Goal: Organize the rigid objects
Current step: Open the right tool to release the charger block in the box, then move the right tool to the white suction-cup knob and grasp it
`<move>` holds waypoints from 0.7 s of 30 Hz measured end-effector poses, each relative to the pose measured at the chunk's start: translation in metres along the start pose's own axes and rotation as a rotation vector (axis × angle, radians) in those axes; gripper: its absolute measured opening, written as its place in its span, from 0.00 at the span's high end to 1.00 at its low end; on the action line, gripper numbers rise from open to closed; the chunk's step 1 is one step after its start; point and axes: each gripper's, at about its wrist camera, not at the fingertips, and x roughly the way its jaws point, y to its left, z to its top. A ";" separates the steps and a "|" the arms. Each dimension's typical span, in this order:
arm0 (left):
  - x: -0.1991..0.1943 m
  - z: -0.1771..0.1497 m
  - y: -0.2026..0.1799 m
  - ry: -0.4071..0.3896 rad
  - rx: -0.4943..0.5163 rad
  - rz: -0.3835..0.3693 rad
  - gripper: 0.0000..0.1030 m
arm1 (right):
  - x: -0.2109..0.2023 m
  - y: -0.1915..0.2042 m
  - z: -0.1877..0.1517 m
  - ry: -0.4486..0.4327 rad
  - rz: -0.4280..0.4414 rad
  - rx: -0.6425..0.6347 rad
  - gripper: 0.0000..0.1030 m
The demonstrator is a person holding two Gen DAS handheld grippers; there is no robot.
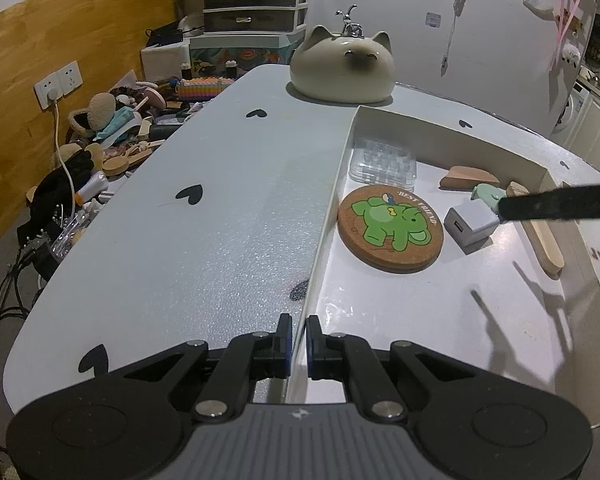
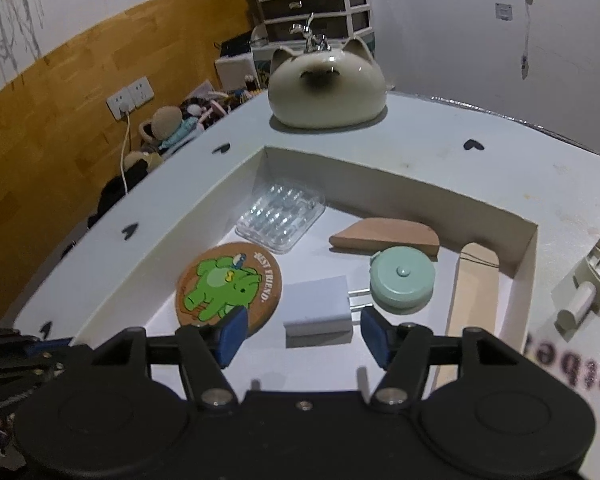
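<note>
Right wrist view: right gripper (image 2: 300,330) stood open and empty at lower centre over the white cube USB charger (image 2: 319,307) in the shallow white cardboard tray (image 2: 526,248); left gripper (image 1: 299,344) pinched the tray wall; risk: pads snagging charger prongs.

White box (image 2: 380,178) = landmark. Inside, w/ left wall: cork-brown round coaster (image 2: 229,284), bright green elephant print, small blue bird on top, white "BEST FRIEND" lettering. Right of coaster: white USB charger (image 2: 320,310). Beyond charger: mint-green round tape measure (image 2: 402,278). Far corner: clear plastic tray (image 2: 280,218). By far wall: tan-brown wooden wedge (image 2: 384,234). Along right wall: pale wood stick (image 2: 470,292). Outside box: pale grey-blue tabletop (image 1: 204,216), black heart pattern. Behind box: cream cat-shaped pot (image 2: 327,90), dark brown muzzle. Gripper pads (image 2: 232,334) blue, frames black.
</note>
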 end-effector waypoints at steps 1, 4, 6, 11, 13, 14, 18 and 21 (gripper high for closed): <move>0.000 0.000 0.000 0.000 -0.001 0.001 0.93 | -0.005 -0.002 0.001 -0.012 0.002 0.007 0.37; 0.000 0.000 0.000 -0.002 0.000 0.004 0.93 | -0.023 -0.013 0.004 -0.058 -0.012 0.032 0.36; 0.000 0.000 -0.001 -0.002 0.000 0.006 0.93 | -0.034 -0.025 0.005 -0.087 -0.032 0.054 0.35; 0.000 0.000 0.000 -0.002 -0.007 0.003 0.93 | -0.068 -0.064 0.005 -0.166 -0.126 0.109 0.29; 0.000 0.000 0.000 -0.003 -0.012 0.003 0.93 | -0.077 -0.080 0.004 -0.187 -0.182 0.118 0.27; 0.000 0.000 0.000 -0.003 -0.012 0.004 0.93 | -0.083 -0.090 0.003 -0.198 -0.215 0.124 0.26; 0.000 -0.001 0.000 -0.003 -0.019 0.005 0.93 | -0.098 -0.133 -0.006 -0.226 -0.358 0.161 0.23; 0.000 0.000 0.000 -0.001 -0.019 0.009 0.93 | -0.105 -0.168 -0.014 -0.229 -0.473 0.187 0.23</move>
